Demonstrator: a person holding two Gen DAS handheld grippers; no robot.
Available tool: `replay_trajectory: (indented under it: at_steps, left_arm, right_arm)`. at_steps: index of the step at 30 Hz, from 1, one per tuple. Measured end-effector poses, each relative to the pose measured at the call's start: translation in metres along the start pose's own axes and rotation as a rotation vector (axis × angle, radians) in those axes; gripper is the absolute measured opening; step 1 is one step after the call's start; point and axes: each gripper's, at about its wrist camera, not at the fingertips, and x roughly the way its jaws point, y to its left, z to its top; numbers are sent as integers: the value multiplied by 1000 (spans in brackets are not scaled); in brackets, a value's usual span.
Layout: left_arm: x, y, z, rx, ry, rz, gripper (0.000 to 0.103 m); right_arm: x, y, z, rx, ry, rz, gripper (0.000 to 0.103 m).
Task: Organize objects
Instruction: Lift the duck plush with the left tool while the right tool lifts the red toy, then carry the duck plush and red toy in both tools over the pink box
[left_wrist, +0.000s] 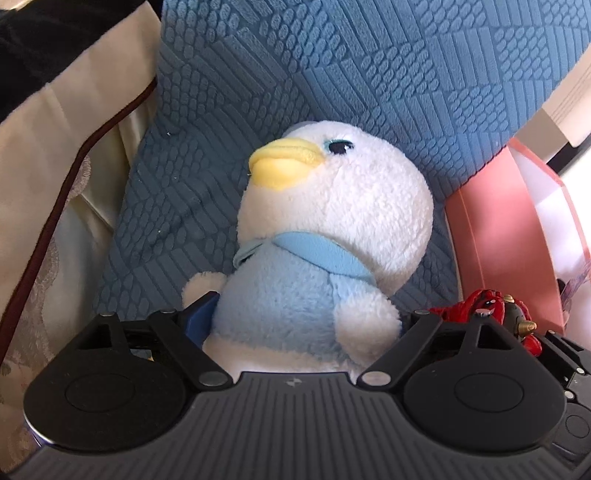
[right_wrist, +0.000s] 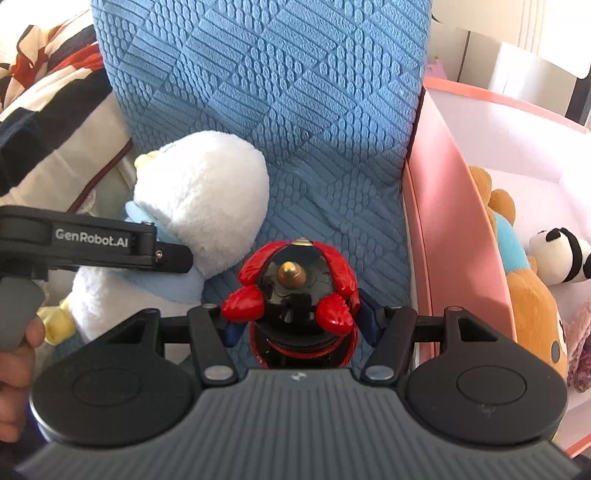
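On the blue textured cushion (right_wrist: 280, 110), the plush penguin (left_wrist: 314, 240) sits between the left gripper (left_wrist: 306, 321) jaws, which stand wide at its soft, light belly (whether the pads press I cannot tell); it should squash, so grip mid-body. Right of it, the right gripper (right_wrist: 295, 325) is clamped on the hard red-and-black toy figure (right_wrist: 295, 291), probably slippery, beside the pink bin (right_wrist: 443, 206).

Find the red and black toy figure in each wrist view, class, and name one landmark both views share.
Left wrist view: red and black toy figure at lower right, partly hidden.
Right wrist view: at centre, between the fingers.
Shared landmark: plush duck.
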Motion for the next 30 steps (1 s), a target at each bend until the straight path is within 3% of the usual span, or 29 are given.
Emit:
replay_trajectory:
  at_steps: [7,16,21,30]
  left_arm:
    - [20,-15,-6,83,33,76,93]
    - [11,-19,-17,78,-41,87,87]
    - [2,-12,-24,-55,-62,13,85]
    - [-26,-13,-40,-169,-94,-32,84]
  right_arm:
    - [-3,3,-5,3,9,0,63]
    - [-28,2,-6,11,-5,18,63]
    - [-45,0,-9,44,-6,34,63]
    - [-76,-10,-14,45,-4,66,63]
